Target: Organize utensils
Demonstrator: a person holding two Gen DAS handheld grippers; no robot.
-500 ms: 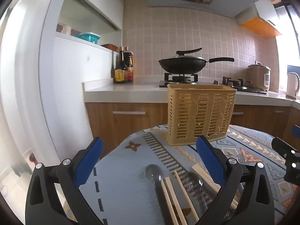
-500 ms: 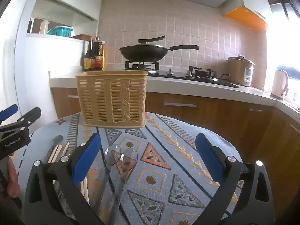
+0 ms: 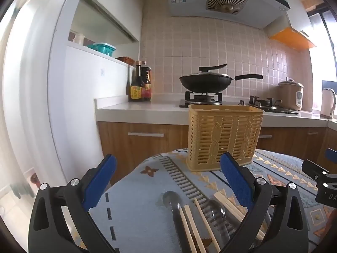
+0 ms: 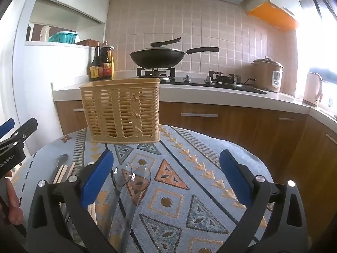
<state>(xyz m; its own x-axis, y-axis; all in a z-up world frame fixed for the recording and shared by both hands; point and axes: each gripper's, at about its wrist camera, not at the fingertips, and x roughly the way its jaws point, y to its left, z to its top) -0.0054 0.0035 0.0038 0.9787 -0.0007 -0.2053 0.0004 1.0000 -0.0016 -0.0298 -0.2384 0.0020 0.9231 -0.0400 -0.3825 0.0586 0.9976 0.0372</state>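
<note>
A tan slatted utensil basket (image 3: 224, 139) stands upright at the far side of the round table; it also shows in the right wrist view (image 4: 123, 110). Clear plastic spoons (image 4: 131, 177) and wooden chopsticks (image 3: 190, 225) lie on the patterned tablecloth in front of it. A dark-looking clear spoon (image 3: 171, 199) lies beside the chopsticks. My left gripper (image 3: 167, 177) is open and empty, above the chopsticks. My right gripper (image 4: 166, 172) is open and empty, above two clear spoons. Each gripper shows at the edge of the other's view.
The table (image 4: 242, 151) has a rounded edge and a blue-orange patterned cloth. Behind it runs a kitchen counter (image 3: 147, 107) with sauce bottles (image 3: 140, 84), a black wok (image 3: 205, 82) on the stove, a rice cooker (image 4: 268, 73) and a kettle (image 4: 313, 92).
Both grippers stay open. The views have barely shifted; nothing on the table has moved.
</note>
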